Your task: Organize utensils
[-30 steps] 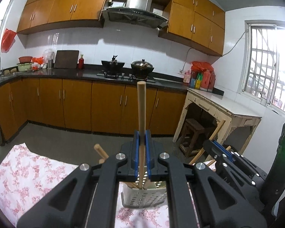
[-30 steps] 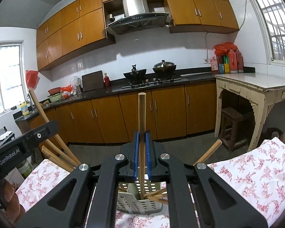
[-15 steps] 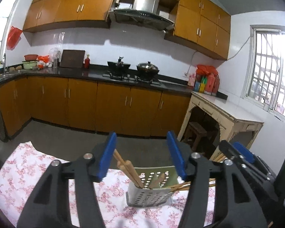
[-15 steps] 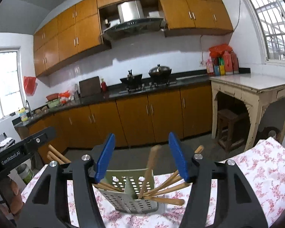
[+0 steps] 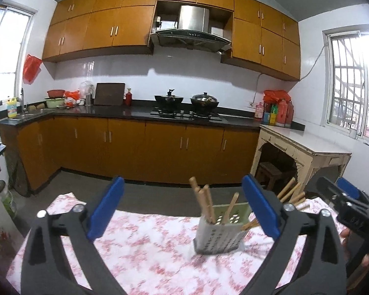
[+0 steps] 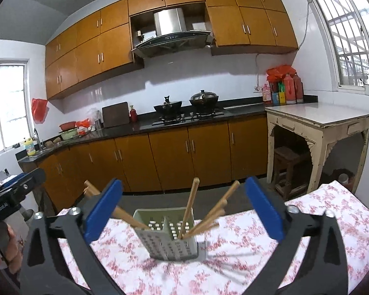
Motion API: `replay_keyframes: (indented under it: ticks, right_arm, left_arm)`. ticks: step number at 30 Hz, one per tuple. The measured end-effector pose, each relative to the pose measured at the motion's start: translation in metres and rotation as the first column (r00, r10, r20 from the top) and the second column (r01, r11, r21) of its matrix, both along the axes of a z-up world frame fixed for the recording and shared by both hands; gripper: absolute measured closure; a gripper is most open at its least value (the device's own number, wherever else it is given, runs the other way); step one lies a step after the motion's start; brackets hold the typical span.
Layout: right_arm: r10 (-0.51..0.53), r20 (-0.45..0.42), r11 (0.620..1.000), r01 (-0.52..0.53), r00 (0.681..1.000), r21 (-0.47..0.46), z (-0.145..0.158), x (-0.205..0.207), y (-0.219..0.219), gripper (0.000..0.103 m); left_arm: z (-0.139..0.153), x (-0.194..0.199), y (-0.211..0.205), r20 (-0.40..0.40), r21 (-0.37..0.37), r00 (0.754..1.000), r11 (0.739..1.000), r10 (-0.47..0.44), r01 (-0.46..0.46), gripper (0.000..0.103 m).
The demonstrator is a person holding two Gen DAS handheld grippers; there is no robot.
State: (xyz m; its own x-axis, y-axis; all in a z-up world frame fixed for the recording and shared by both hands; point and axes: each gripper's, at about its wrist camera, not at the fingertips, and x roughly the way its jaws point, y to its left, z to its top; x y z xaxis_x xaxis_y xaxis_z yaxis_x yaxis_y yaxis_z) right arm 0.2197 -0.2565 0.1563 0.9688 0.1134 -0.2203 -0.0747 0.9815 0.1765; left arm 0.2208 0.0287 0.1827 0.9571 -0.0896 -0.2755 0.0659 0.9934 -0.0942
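Observation:
A pale perforated utensil holder point(image 5: 220, 233) stands on the floral tablecloth point(image 5: 140, 245) with several wooden sticks point(image 5: 204, 204) leaning in it. My left gripper point(image 5: 183, 182) is back from the holder, its jaws opening wide with nothing between the blue pads. In the right wrist view the same holder point(image 6: 169, 241) shows two compartments; one stick point(image 6: 125, 217) leans left and several sticks point(image 6: 190, 204) fan out on the right. My right gripper point(image 6: 184, 180) also hangs short of it, jaws opening and empty. Each gripper shows at the edge of the other's view: the right gripper point(image 5: 344, 196) and the left gripper point(image 6: 14, 189).
Beyond the table's far edge lies a grey floor, then orange base cabinets point(image 6: 172, 157) under a dark counter with two pots on the stove point(image 6: 184, 105). A cream side table point(image 6: 317, 123) with a stool beneath stands at the right. A hand point(image 6: 12, 243) shows at lower left.
Each gripper was shut on an upright wooden stick over the holder. Both have opened wide, the sticks now rest in the holder, and both grippers have drawn back from it.

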Motion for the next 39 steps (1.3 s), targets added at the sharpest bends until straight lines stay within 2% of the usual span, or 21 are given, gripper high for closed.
replay_keyframes:
  ticks: [6, 13, 17, 23, 28, 39]
  right_arm:
    - [-0.005, -0.002, 1.0, 0.005, 1.0, -0.005, -0.008, -0.042, -0.005, 0.002]
    - [0.004, -0.012, 0.999, -0.005, 1.0, -0.038, -0.025, -0.09, -0.005, 0.002]
    - [0.023, -0.041, 0.999, -0.025, 0.999, -0.039, -0.042, -0.11, 0.0, 0.002]
    - [0.04, -0.074, 0.991, -0.048, 0.997, -0.123, -0.076, -0.138, 0.017, 0.002]
    - [0.044, -0.087, 0.986, -0.057, 0.995, -0.158, -0.104, -0.162, 0.024, 0.002]
    - [0.06, -0.164, 0.991, -0.078, 0.985, -0.106, -0.143, -0.195, 0.024, 0.002]
  left_arm:
    - [-0.01, -0.045, 0.017, -0.022, 0.024, 1.0, 1.0, 0.017, -0.017, 0.004]
    - [-0.036, -0.1, 0.022, -0.05, 0.092, 0.998, 0.995, 0.038, -0.033, 0.004]
    - [-0.052, -0.123, 0.02, -0.064, 0.118, 0.997, 0.992, 0.046, -0.038, 0.004]
    - [-0.079, -0.157, 0.017, -0.063, 0.146, 0.996, 0.988, 0.061, -0.052, 0.004]
    - [-0.11, -0.179, 0.013, -0.094, 0.155, 0.993, 0.986, 0.072, -0.057, 0.004]
    - [-0.151, -0.216, 0.006, -0.109, 0.151, 0.989, 0.985, 0.097, -0.08, 0.004]
